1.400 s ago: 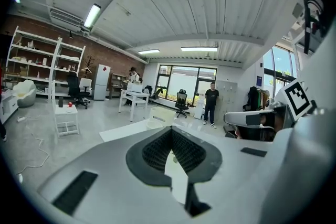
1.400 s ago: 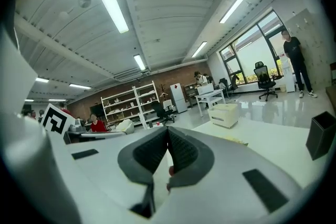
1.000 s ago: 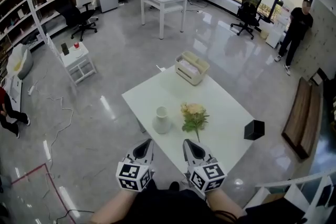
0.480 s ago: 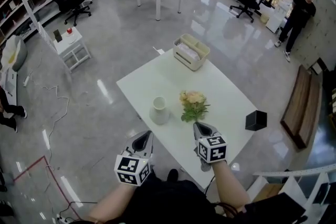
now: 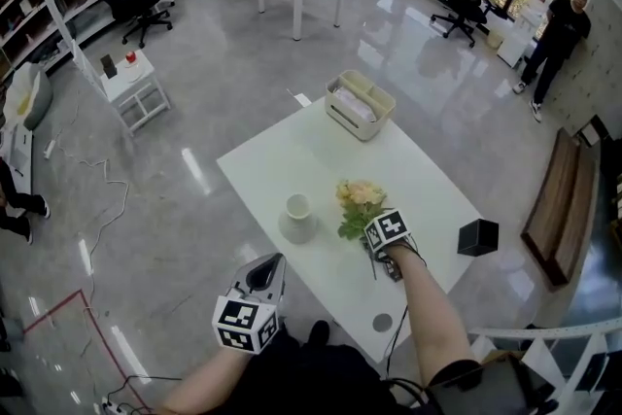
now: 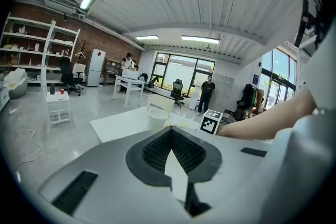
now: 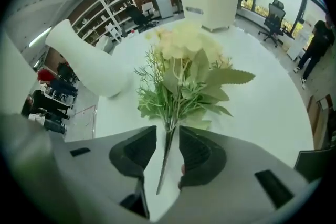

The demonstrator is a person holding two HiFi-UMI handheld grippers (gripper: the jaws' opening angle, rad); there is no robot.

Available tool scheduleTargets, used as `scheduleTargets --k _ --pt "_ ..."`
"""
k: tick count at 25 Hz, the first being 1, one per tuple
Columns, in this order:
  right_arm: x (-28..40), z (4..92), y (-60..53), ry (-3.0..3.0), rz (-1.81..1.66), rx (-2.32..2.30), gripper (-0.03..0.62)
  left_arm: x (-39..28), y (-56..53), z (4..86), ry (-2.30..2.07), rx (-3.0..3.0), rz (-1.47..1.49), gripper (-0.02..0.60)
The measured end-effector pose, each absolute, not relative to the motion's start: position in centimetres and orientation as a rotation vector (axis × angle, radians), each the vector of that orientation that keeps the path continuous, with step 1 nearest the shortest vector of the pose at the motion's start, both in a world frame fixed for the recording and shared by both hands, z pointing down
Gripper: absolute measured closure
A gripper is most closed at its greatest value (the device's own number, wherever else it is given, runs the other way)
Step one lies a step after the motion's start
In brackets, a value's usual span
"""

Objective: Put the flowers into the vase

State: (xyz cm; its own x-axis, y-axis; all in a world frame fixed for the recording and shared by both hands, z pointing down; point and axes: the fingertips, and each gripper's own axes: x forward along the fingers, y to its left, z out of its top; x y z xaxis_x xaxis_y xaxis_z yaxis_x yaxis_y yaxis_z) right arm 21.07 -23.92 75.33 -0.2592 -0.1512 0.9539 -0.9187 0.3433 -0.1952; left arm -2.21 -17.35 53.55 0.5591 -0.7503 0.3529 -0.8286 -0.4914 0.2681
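Down went the right gripper (image 7: 168, 139) since a second ago, off its spot beside the left one at the near table edge and tipping steeply onto the flowers (image 7: 184, 60), while the left gripper (image 6: 171, 136) hardly budged. Its jaws had just been opening and stood spread, with the thin green stem (image 7: 167, 157) running up the gap between the two dark pads and neither pad pressing on it. From that gap the stem fanned out just ahead into green leaves and pale cream blooms, and the whole bunch lay flat on the white table (image 5: 292, 160), heads pointing away from the person. Just to the left of the bunch stood the white vase (image 5: 298, 217), upright and close beside the leaves, apart from the spread jaws. Back at the near edge, the left gripper hung off the table over the floor, its tips pressed together with nothing between them, pointing toward the vase. Farther out, a cream box (image 5: 360, 105) sat at the table's far corner and a small black box (image 5: 477, 237) at its right corner.
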Motion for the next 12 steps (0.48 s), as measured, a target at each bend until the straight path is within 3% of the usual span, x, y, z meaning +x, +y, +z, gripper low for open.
scheduleTargets --k 4,12 --pt "21.7 76.9 -24.5 -1.583 1.105 0.926 0.456 -2.7 -18.1 53.3 -1.296 2.391 0.265 0.577" --pt "21.9 77.9 -24.5 -1.504 1.196 0.9 0.527 -3.2 -18.3 53.0 -1.308 2.393 0.277 0.577"
